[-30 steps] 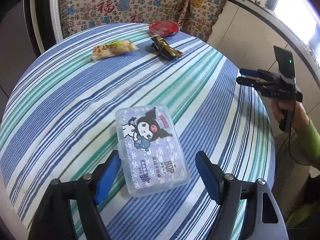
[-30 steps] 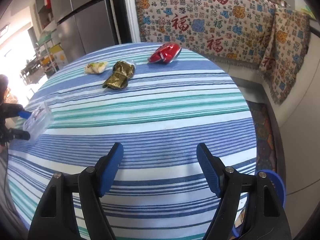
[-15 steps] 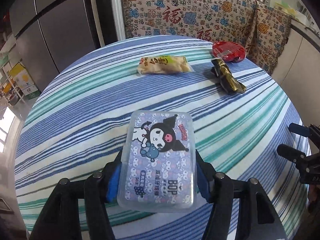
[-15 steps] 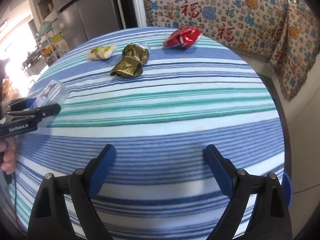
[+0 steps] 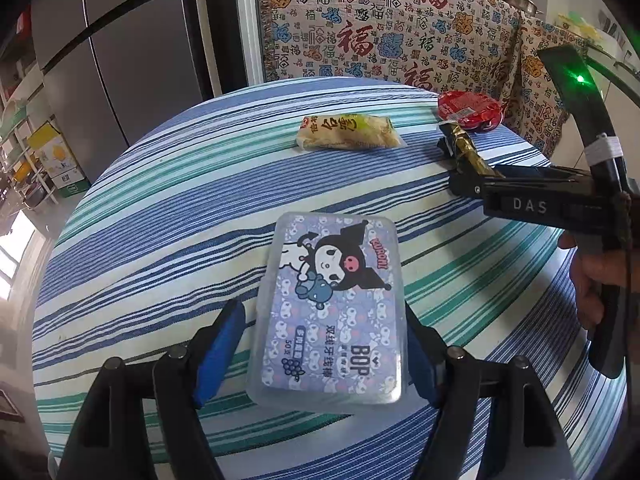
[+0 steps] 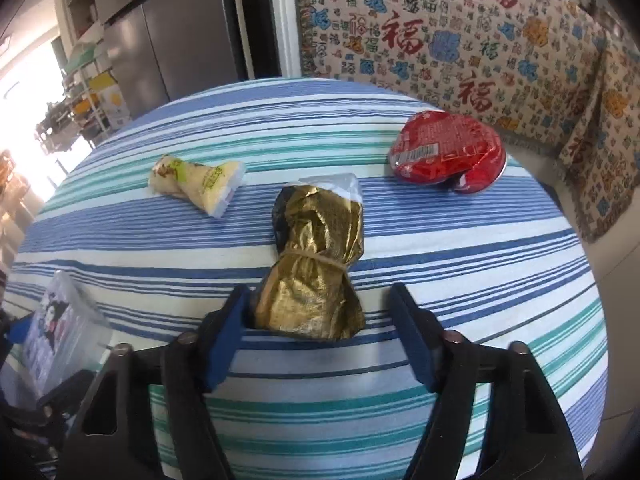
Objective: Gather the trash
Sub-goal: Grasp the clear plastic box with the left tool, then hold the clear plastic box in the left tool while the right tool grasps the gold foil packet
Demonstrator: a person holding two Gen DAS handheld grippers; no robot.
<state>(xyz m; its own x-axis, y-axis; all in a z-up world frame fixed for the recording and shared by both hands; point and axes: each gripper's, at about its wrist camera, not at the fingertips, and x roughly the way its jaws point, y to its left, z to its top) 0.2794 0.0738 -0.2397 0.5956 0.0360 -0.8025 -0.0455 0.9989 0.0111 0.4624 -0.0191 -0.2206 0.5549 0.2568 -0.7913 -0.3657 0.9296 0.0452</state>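
The gold wrapper (image 6: 312, 264) lies mid-bench on the striped cloth (image 6: 440, 248), its near end between the fingers of the right gripper (image 6: 320, 332), which are closing but not yet pressing. It looks light, crinkly and soft, cinched by a rubber band; that waist is probably the firmest place to pinch. The left gripper (image 5: 324, 352) has the plastic box (image 5: 332, 308) between its fingers as they open; a gap shows at the left pad. A yellow snack bag (image 6: 196, 182) and red packet (image 6: 448, 152) lie farther back, apart, blocking nothing.
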